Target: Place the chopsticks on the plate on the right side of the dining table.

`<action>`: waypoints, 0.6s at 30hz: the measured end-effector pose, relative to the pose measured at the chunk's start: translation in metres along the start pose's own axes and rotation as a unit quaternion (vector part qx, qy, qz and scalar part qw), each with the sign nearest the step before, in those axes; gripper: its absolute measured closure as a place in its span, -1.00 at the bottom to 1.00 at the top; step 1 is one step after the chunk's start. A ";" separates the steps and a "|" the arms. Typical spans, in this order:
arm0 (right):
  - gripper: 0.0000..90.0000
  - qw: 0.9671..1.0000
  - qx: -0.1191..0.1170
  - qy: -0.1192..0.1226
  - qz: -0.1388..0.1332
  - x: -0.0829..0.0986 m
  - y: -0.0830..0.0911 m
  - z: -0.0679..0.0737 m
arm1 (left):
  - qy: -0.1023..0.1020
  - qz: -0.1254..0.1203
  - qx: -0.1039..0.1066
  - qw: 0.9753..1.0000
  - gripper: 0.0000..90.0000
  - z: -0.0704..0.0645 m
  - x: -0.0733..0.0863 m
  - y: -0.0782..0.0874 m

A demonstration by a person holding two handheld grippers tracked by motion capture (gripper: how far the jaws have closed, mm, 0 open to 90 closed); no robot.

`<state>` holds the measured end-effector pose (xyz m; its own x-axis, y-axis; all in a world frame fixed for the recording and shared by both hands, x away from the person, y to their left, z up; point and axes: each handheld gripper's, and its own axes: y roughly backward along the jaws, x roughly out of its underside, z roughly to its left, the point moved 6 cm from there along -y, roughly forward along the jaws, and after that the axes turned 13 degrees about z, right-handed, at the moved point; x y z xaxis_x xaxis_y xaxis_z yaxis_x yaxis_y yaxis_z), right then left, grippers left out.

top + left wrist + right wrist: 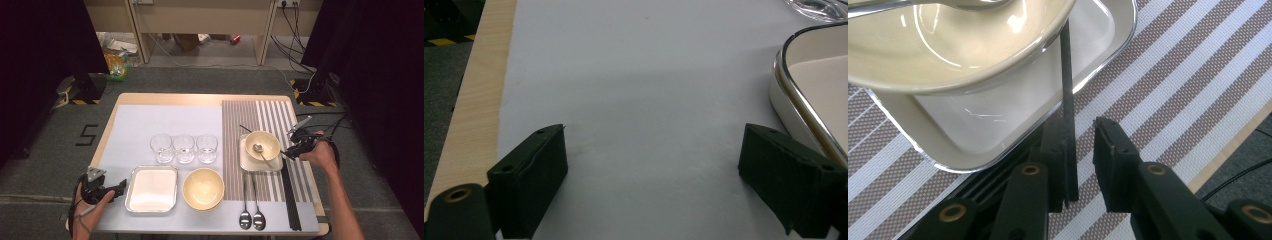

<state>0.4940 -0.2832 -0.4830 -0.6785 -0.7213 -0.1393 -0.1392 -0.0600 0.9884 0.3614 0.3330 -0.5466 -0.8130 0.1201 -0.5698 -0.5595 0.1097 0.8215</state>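
1. The striped placemat (265, 115) covers the table's right part and carries a square tray (248, 161).
2. A cream bowl (263, 143) holding a spoon (260, 150) sits on that tray.
3. The left gripper (121, 189) hovers wide open and empty at the near left, beside another tray (809, 85).
4. The right gripper (1080, 160), jaws slightly apart, has a black chopstick (1067, 105) between them, against one jaw, leaning under the bowl's rim.

Chopstick (1066, 90) far end hidden under bowl (948, 45), spoon (923, 4) cut off at top edge
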 end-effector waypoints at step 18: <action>0.74 1.000 0.014 0.012 0.011 0.019 -0.005 0.001 | 0.000 0.001 0.000 1.000 -0.75 0.000 0.000 0.000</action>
<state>0.4816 -0.2958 -0.4903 -0.6638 -0.7389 -0.1160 -0.1446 -0.0255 0.9892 0.3612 0.3330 -0.5465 -0.8141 0.1211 -0.5680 -0.5577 0.1098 0.8227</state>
